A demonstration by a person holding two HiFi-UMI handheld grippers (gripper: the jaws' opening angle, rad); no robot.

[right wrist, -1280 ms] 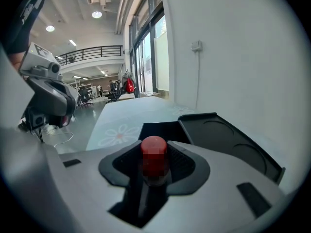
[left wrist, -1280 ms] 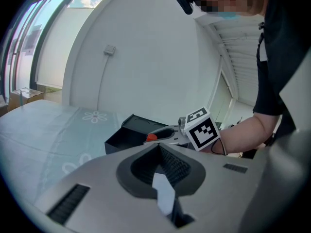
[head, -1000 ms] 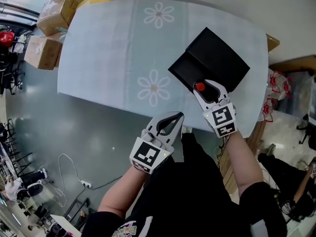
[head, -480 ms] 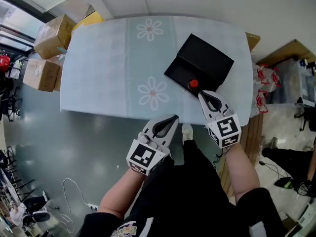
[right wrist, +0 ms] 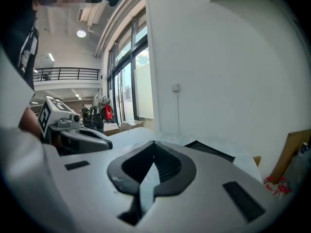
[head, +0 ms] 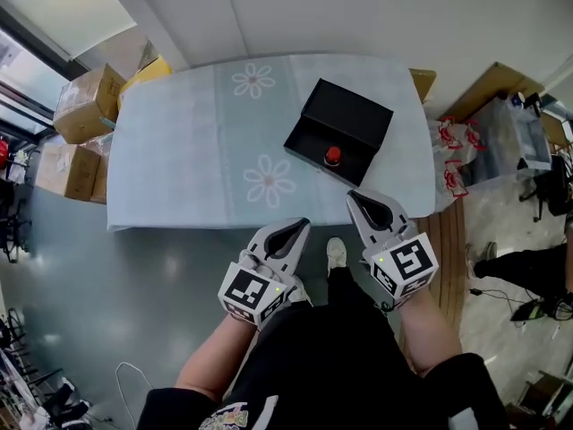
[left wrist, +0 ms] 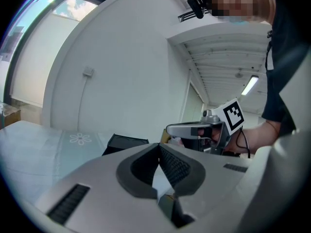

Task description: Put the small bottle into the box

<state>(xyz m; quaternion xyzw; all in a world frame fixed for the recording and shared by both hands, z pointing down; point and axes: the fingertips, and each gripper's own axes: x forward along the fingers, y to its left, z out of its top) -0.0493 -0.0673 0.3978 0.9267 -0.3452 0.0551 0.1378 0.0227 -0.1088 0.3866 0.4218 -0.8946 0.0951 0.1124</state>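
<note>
Small bottle (head: 332, 156), red cap, inside open black box (head: 345, 115), box on floral counter (head: 179, 141), left tool (head: 301, 225) and right tool (head: 354, 197) near counter's front edge, both closed together, empty.

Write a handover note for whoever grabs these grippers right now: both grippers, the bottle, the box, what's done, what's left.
Left gripper: shut, empty, held just off the near edge of the table.
Right gripper: shut, empty, also off the table's near side, short of the box.
Small bottle: red top showing, inside the black box on the right part of the table.
Done: the bottle is in the box and nothing grips it.
Left: nothing for the placing, as far as the head view shows.
</note>
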